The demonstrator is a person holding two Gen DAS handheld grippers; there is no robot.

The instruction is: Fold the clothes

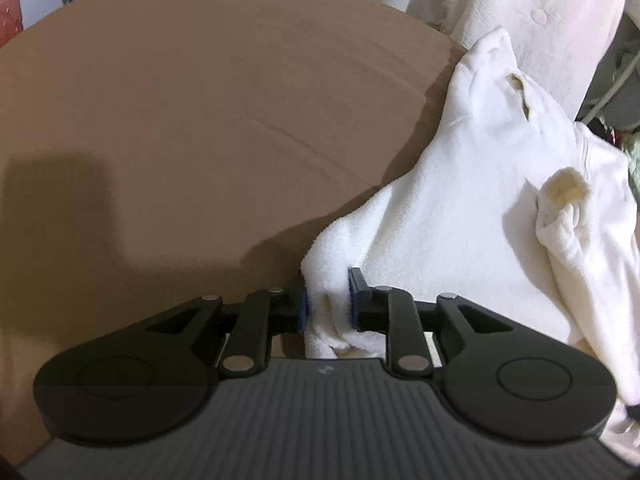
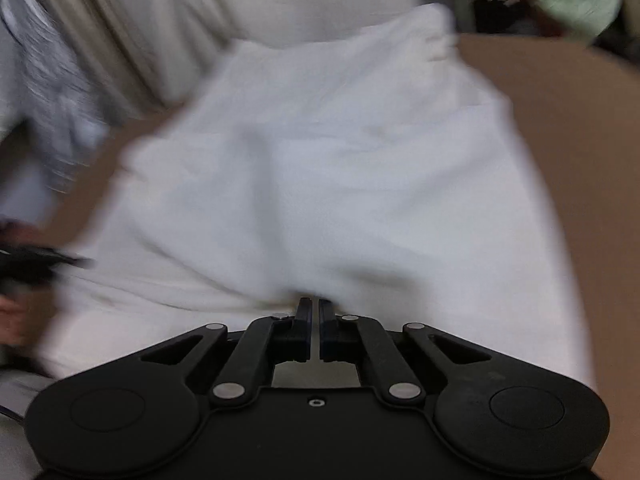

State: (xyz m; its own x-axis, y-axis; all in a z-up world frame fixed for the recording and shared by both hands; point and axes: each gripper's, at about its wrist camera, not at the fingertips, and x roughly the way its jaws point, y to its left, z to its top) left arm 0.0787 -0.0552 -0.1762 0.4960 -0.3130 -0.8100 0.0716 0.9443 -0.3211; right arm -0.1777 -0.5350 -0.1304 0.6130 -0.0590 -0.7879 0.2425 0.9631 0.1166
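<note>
While both grippers pinch edges low in frame | left gripper (image 1: 327,304) clamps bunched white garment (image 1: 460,200) | right gripper (image 2: 314,330) nearly shut on cloth | soft, limp; grip corners

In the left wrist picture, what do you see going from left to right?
Red thing at the far left edge → brown table → left gripper pinching the white garment → white garment spreading to the right edge.
</note>
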